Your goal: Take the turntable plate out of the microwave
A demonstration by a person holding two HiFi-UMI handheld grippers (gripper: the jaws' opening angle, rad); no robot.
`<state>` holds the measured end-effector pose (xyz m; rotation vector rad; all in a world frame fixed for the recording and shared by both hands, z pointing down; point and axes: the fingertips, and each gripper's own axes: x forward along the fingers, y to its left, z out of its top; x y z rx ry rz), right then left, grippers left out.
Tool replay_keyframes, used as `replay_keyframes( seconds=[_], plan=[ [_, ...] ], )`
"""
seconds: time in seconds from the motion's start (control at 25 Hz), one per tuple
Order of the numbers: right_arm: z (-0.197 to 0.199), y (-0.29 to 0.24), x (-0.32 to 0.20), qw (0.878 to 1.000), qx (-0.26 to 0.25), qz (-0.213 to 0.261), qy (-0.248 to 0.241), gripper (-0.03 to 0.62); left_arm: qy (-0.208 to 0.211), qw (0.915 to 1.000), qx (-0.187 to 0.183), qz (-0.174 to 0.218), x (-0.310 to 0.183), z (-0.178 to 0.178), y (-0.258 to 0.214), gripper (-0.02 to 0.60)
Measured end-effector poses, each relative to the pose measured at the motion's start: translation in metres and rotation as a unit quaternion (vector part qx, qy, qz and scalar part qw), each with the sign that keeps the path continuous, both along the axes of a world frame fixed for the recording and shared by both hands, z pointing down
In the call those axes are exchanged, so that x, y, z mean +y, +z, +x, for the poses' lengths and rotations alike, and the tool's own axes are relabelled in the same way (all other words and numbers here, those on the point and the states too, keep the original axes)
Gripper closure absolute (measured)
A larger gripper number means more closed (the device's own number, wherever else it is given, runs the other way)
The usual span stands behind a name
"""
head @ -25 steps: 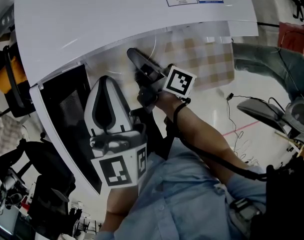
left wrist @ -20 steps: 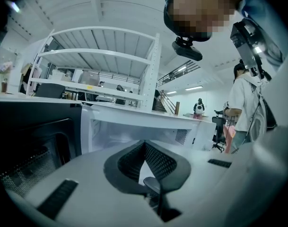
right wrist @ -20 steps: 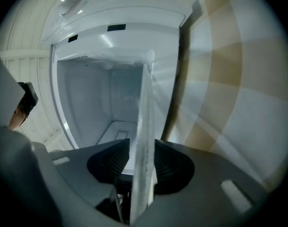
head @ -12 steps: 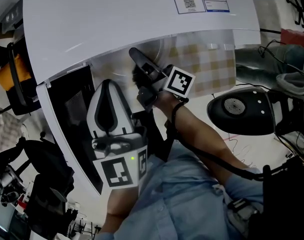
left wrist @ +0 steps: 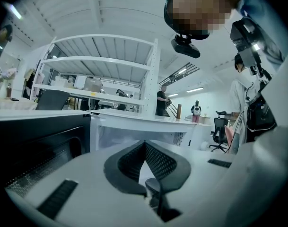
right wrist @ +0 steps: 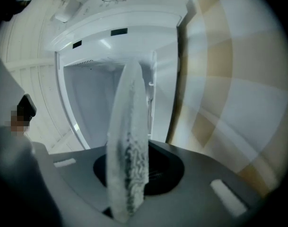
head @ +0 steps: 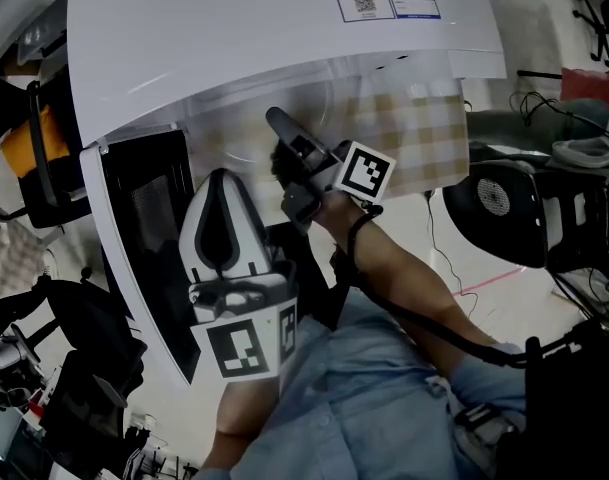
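- Head view: white microwave across the top, its door swung open at the left with the dark window showing.
- Right gripper reaches into the open cavity, marker cube behind it, bare forearm trailing back to a blue shirt.
- Turntable plate shows only as a faint clear glass arc inside the cavity, right at the right gripper's tip.
- Left gripper is held in front of the open door, outside the cavity, tips meeting and nothing in them.
- Checked beige-and-white surface lies to the right of the cavity.
- Left gripper view: left gripper has its jaws together, the mesh pads meet at the tip and hold nothing.
- It points at the microwave front, with the dark door at left and the white cavity ahead.
- Shelving rack and distant people stand behind.
- Right gripper view: right gripper has just been closing its jaws; they are now narrow and clamped on the rim of the turntable plate.
- The plate is seen edge-on as a frosted glass strip running from the jaws into the cavity.
- The checked surface fills the right side.
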<state>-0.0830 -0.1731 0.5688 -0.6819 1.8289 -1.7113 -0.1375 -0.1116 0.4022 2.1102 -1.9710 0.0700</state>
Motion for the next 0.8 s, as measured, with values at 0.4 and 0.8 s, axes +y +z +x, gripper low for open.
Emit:
replay_keyframes(
  seconds=[0.4,0.8],
  plan=[
    [0.022,-0.033,0.053,1.0,0.005,0.004,-0.024,0.566,-0.003,0.9997,-0.001,0.023,0.053,0.02,-0.022,0.574],
    [0.045,-0.1,0.119,0.999,0.006,0.025,-0.044,0.566,-0.023,0.9974,-0.008,0.068,0.107,0.032,-0.077,0.574]
  ],
)
